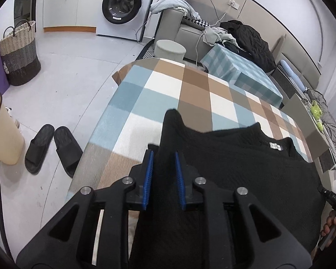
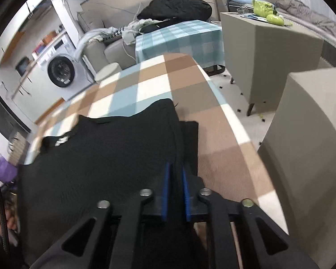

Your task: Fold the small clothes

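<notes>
— While the black knit top lies spread on the checked tablecloth, what do you make of its cloth?

— Matte, finely ribbed, soft-looking. A small white label sits inside the neckline. The cover under it is woven in brown, pale blue and white squares, over a table with rounded ends.

— And the left gripper?

— Its ridged blue pads stand apart, with a fold of the top's left edge running up between them. The fabric looks slack there, not pinched.

— The right gripper?

— Narrower gap. Its blue pads sit close on either side of a dark fold at the garment's right edge; black on black, so I cannot tell whether they press it.

— Anything round nearby?

— A pale cylindrical stool past the table's far end, a white washing machine with a dark round door, and a woven basket banded cream, grey and brown. Two smooth black slippers lie on the grey floor.
</notes>
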Demonstrator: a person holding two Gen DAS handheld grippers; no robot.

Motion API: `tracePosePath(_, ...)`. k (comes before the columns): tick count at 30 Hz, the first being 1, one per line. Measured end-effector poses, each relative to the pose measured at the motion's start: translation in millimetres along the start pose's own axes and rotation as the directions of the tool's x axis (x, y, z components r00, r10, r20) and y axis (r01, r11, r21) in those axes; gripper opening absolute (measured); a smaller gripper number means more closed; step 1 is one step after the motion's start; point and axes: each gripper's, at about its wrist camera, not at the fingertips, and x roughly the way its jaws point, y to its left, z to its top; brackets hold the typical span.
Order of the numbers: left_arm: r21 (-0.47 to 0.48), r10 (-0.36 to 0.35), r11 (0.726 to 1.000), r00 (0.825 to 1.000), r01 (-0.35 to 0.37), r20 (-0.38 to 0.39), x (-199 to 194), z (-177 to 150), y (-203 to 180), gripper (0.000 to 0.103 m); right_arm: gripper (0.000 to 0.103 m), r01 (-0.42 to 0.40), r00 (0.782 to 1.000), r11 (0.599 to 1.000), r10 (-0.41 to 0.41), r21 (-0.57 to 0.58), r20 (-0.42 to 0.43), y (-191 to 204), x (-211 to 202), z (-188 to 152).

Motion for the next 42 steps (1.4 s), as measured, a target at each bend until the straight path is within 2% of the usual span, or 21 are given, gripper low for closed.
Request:
tracePosePath(2,-0.002,-0.002,1.0,1.0,0.002,-0.013,-6.5,-7.5,1.6,0.032,0.048,-0.041,0.999,0.999,0.041,0.014,-0.013,-4.8,-9.2,-8.5)
tracePosePath(6,-0.025,-0.009,1.0,1.0,0.009,-0.023,-23.2,-27.3,7.0,0.055,0.048,-0.11,0.992,0.993,0.112,0.04,-0.051,-16.6,-30.4,-38.5)
tracePosePath(7,-0.028,-0.01,1.0,1.0,0.009,-0.03,-28.5,-34.4,8.1,0.057,0.048,-0.129,0.989,0.991,0.132,0.045,-0.06,-20.0,-35.0,-47.5)
tracePosePath(10,-0.012,-0.011,1.0,0.998,0.01,-0.058,-42.7,-57.2,7.5,0.057,0.048,-0.176,0.98,0.983,0.18,0.053,-0.079,-28.9,-50.6,-76.7)
tracePosePath(15,0.049,0.029,0.998,0.996,-0.025,-0.086,-67.9,-94.4,1.0,0.057,0.048,-0.22,0.971,0.974,0.224,0.052,-0.08,-36.1,-73.7,-115.0)
tracePosePath(20,0.103,0.055,0.994,0.994,-0.045,-0.092,-86.3,-126.6,-6.7,0.057,0.046,-0.207,0.977,0.978,0.207,0.016,-0.054,-31.1,-79.3,-129.2)
tracePosePath(23,0.108,0.061,0.993,0.995,-0.051,-0.084,-94.2,-136.6,-9.0,0.057,0.015,-0.205,0.978,0.978,0.204,-0.037,-0.047,-23.1,-81.1,-131.3)
tracePosePath(26,0.106,0.056,0.993,0.995,-0.047,-0.077,-102.9,-143.9,-9.3,0.057,0.008,-0.242,0.97,0.967,0.244,-0.08,0.016,-16.2,-105.7,-133.0)
tracePosePath(29,0.102,0.056,0.994,0.995,-0.048,-0.079,-110.6,-148.9,-5.5,0.057,0.007,-0.262,0.965,0.965,0.262,-0.032,-0.002,-24.8,-120.0,-139.6)
tracePosePath(32,0.101,0.052,0.994,0.995,-0.044,-0.086,-114.6,-152.9,-2.1,0.057,0.009,-0.172,0.983,0.983,0.168,-0.059,-0.068,-25.7,-109.5,-150.6)
tracePosePath(33,0.104,0.05,0.994,0.995,-0.041,-0.088,-116.1,-154.8,-1.6,0.057,0.014,-0.163,0.985,0.986,0.16,-0.044,-0.071,-27.8,-107.2,-151.9)
tracePosePath(38,0.111,0.051,0.993,0.995,-0.041,-0.089,-120.0,-159.0,-1.5,0.057,0.034,-0.195,0.981,0.981,0.195,-0.002,-0.023,-31.1,-111.4,-146.4)
tracePosePath(42,0.114,0.054,0.992,0.996,-0.045,-0.076,-117.7,-159.2,-1.4,0.057,0.035,-0.182,0.983,0.983,0.182,-0.005,-0.006,-24.1,-102.5,-137.6)
